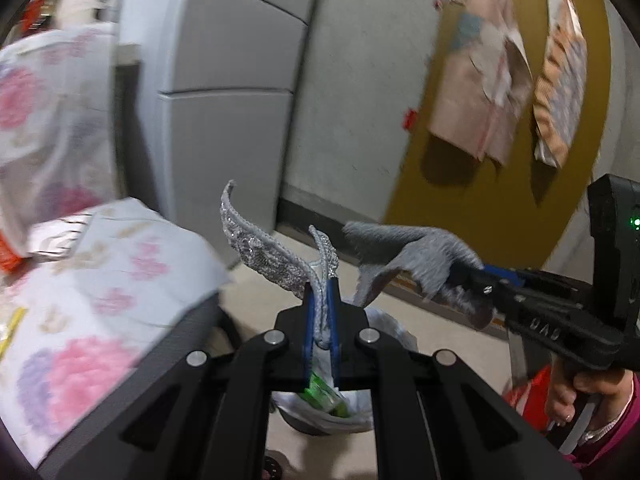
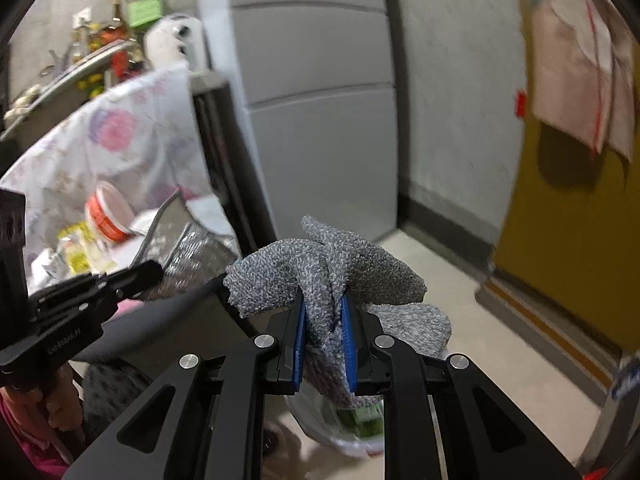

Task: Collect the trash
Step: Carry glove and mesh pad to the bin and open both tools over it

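The left gripper pinches a silver glittery strip; the right gripper clamps a grey woolly cloth, both above a white-lined trash bin on the floor.

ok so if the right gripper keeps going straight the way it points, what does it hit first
Probably the lined trash bin on the floor just below the right gripper, which is shut on the grey cloth. Depth is hard to judge.
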A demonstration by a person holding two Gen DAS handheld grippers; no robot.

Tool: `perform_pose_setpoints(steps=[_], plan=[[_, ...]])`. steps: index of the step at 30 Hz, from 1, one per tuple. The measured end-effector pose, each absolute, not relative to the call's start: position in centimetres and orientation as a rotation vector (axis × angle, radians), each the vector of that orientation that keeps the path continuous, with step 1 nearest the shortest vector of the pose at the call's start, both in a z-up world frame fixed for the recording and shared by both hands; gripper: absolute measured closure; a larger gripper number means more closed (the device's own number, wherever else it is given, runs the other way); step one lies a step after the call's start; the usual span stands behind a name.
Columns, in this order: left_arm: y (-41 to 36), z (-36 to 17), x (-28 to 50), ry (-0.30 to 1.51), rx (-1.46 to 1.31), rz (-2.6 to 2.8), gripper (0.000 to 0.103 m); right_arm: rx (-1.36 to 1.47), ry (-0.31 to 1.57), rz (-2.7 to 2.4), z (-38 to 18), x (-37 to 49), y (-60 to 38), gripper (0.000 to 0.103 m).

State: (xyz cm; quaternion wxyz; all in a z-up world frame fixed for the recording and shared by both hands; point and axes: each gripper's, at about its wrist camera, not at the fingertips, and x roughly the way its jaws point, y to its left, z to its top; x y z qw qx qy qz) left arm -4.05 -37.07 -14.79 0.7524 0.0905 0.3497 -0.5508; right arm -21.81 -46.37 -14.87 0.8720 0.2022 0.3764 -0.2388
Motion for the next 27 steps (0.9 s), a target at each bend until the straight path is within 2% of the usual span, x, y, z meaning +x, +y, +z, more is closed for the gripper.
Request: perform_pose_setpoints(steps=[8, 9, 12, 13, 16, 21, 27], plan=[[-42.3, -18.8, -4.5, 0.909, 0.256, -1.281, 0.098, 0.543, 0.87, -0.523, -20.4, -22.2, -49.4, 0.082], [-42.6, -19.2, -4.3, 0.924, 0.258, -1.274, 0.095, 0.561, 0.877, -0.522, -20.9, -22.3, -49.7, 0.082], [-43.4, -20.1, -3.8, 0.962, 0.258, -1.257, 0.069, 0.608, 0.909, -0.523, -22.6, -21.8, -50.6, 0.075], [-43.4, -20.2, -3.6, 0.964, 0.254, -1.253, 0.063, 0.623, 0.921, -0.524, -23.2, -21.7, -50.8, 0.07], [-43.4, -20.3, -3.4, 0.969, 0.245, -1.248, 0.058, 0.646, 0.944, -0.523, -24.1, -21.4, -51.2, 0.053], [-42.5, -19.7, -2.6, 0.954, 0.228, -1.21, 0.057, 0.643, 0.914, -0.557, -23.1, -21.8, -51.5, 0.052], [-39.6, -18.0, -0.7, 0.915, 0.186, -1.122, 0.057, 0.585, 0.807, -0.596, -18.6, -21.9, -51.4, 0.052]])
